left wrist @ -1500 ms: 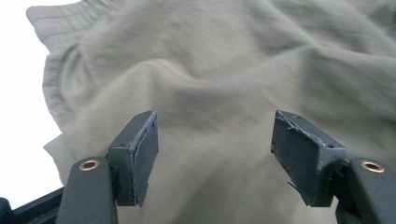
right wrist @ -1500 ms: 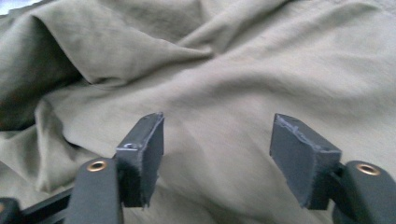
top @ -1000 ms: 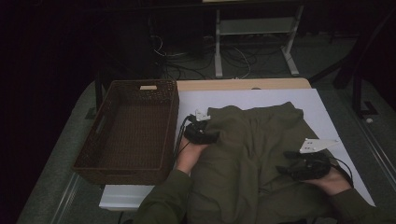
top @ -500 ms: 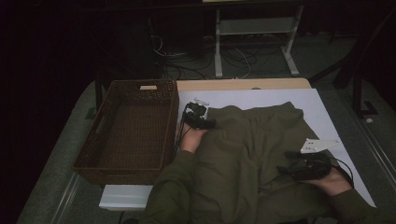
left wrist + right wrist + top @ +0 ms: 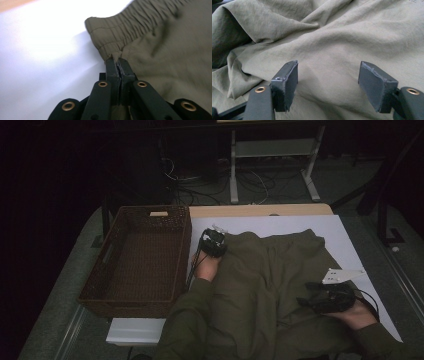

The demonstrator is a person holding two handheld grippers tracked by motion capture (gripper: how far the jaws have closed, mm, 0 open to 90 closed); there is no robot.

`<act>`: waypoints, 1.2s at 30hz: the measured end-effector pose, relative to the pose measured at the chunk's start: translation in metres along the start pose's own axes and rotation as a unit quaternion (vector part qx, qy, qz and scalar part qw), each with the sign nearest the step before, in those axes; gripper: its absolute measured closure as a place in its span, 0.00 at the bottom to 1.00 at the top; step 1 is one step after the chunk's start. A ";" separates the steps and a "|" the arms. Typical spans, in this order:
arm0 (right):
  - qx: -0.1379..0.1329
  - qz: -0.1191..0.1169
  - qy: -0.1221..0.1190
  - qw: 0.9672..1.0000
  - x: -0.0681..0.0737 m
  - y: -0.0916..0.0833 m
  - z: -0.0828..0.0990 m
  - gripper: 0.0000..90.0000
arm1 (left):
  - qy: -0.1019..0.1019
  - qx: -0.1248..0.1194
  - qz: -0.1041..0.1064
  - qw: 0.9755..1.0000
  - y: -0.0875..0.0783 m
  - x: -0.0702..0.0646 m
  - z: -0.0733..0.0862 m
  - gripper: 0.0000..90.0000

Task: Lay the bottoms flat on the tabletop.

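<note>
Olive garment [image 5: 280, 285]: left gripper [image 5: 117, 61] just clamped its far-left elastic hem; right gripper [image 5: 328, 75] agape over near-right cloth.

The left gripper [image 5: 213, 241] sits near the far left part of the counter, at the end of a stretched-out arm in a green sleeve. Its jaws have just been closing and now pinch a fold of the cloth [image 5: 150, 42] tight. The right gripper [image 5: 327, 297] rests near the right edge, low and level. Its jaws stand wide apart and hold nothing.
</note>
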State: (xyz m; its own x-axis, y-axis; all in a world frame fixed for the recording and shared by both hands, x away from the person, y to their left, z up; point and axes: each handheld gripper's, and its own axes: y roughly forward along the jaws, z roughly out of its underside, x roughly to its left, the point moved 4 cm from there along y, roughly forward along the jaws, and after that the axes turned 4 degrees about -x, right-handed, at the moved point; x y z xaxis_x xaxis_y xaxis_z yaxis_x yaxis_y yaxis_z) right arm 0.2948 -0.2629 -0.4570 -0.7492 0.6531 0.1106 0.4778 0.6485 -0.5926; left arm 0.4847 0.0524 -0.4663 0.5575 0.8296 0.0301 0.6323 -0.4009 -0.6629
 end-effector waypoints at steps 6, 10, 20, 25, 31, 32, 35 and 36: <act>-0.001 0.003 0.002 1.000 -0.001 -0.001 0.000 0.35 | -0.018 -0.012 -0.024 0.999 0.012 0.017 -0.013 0.99; -0.003 0.003 0.002 1.000 -0.002 -0.002 0.001 0.35 | -0.029 -0.013 -0.027 0.999 0.019 0.023 -0.015 0.98; -0.003 0.002 0.006 1.000 -0.004 -0.001 0.001 0.35 | -0.053 -0.030 0.004 0.998 -0.001 0.011 -0.012 0.59; -0.002 0.004 0.014 1.000 -0.006 0.000 0.001 0.35 | -0.051 -0.031 0.023 0.998 -0.015 0.003 -0.004 0.50; -0.005 0.003 0.019 1.000 -0.007 0.000 0.001 0.35 | -0.050 -0.042 0.040 0.997 -0.030 -0.006 0.003 0.40; -0.005 0.002 0.018 1.000 -0.008 0.000 0.001 0.34 | -0.049 -0.043 0.041 0.997 -0.033 -0.008 0.004 0.39; -0.005 0.000 0.020 1.000 -0.008 0.000 0.001 0.34 | -0.047 -0.050 0.052 0.996 -0.043 -0.013 0.007 0.37; -0.007 0.000 0.020 1.000 -0.007 -0.001 0.001 0.34 | -0.049 -0.053 0.057 0.996 -0.046 -0.015 0.009 0.36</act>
State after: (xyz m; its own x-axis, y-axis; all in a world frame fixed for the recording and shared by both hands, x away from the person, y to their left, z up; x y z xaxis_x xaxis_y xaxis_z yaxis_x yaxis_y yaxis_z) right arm 0.2994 -0.2687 -0.4583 -0.7310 0.6675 0.1420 0.4840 0.6537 -0.5817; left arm 0.4427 0.0618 -0.4434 0.5763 0.8087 -0.1177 0.6249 -0.5288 -0.5743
